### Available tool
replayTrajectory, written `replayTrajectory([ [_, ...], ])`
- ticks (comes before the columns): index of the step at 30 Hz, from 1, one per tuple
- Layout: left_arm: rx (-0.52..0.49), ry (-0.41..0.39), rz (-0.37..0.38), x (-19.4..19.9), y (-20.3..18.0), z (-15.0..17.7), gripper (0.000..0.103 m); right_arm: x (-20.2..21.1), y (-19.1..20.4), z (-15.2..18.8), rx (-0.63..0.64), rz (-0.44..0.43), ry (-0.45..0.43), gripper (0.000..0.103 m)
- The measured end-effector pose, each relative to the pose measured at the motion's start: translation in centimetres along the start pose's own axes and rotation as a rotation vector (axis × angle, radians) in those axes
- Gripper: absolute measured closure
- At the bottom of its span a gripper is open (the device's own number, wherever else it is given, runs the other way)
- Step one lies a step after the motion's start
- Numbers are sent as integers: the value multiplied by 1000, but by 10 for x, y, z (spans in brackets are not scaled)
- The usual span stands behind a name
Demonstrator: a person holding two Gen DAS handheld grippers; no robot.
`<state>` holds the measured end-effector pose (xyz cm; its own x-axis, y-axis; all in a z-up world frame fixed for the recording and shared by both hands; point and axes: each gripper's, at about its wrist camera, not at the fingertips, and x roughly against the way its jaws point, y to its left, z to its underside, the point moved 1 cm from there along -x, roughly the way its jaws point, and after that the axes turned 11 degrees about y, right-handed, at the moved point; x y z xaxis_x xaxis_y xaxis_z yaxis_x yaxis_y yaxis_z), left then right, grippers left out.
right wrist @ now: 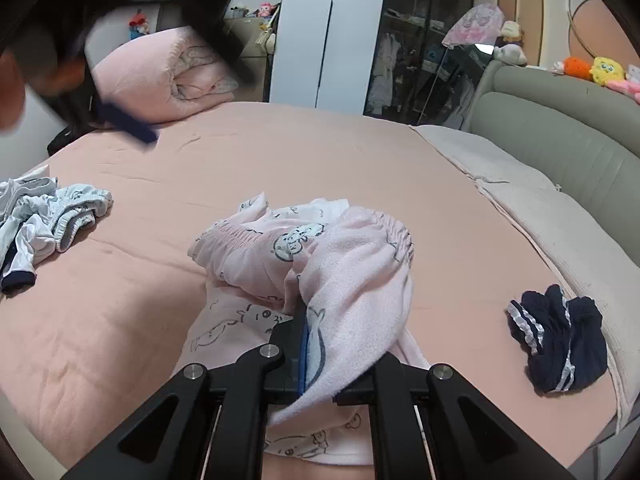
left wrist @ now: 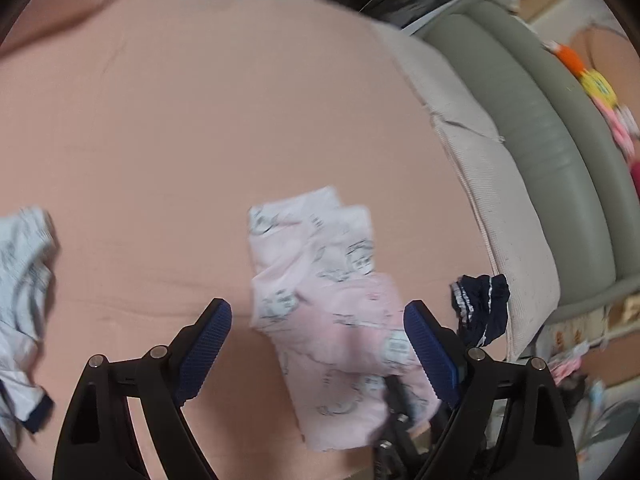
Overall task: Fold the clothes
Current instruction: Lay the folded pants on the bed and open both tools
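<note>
Pale pink pants with cartoon prints [left wrist: 320, 280] lie partly folded on the pink bed sheet [left wrist: 180, 120]. My left gripper [left wrist: 318, 312] hovers over them, open, its blue pads on either side of the cloth and not touching it. In the right wrist view the pants [right wrist: 352, 264] are bunched, with the elastic waistband raised. My right gripper [right wrist: 300, 316] is shut on a fold of them, and the cloth drapes over its right finger. The left gripper shows blurred at the upper left, with one blue pad [right wrist: 128, 122] visible.
A heap of white and light blue clothes [right wrist: 48, 216] lies at the left of the bed. Dark navy shorts with white stripes [right wrist: 560, 336] lie at the right near a beige blanket [right wrist: 520, 200]. Behind it stands a grey padded headboard [right wrist: 560, 140]. A rolled pink quilt [right wrist: 160, 76] sits at the far end.
</note>
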<state>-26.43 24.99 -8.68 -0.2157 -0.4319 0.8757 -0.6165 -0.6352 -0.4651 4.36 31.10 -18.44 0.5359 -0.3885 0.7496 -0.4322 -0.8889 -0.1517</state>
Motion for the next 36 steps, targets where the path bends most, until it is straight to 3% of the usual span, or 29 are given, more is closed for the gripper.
replayTrajectory([
  [7,115,154,124,-51,28,-6,15,-5,0,11,26,4,38,97],
  [9,180,163,179,-61,35,-2,15,-6,1,13,28,-1,45,97],
  [12,319,165,347,-70,46,7,15,-8,2,15,31,-8,53,97],
  [16,403,216,421,-83,46,14,15,-10,1,20,15,-56,81,96],
  [20,425,221,432,-89,41,17,15,-17,-15,27,-78,-168,160,94],
  [22,448,226,453,-92,42,15,15,-20,-29,28,-145,-235,195,90],
  [24,476,218,452,-94,43,15,15,-18,-39,30,-196,-274,222,79],
  [27,529,195,442,-93,44,15,15,-10,-49,33,-219,-320,244,74],
  [32,550,196,484,-94,44,11,15,13,-59,39,-187,-345,237,70],
  [36,564,201,498,-97,47,11,15,35,-61,28,-76,-266,156,60],
])
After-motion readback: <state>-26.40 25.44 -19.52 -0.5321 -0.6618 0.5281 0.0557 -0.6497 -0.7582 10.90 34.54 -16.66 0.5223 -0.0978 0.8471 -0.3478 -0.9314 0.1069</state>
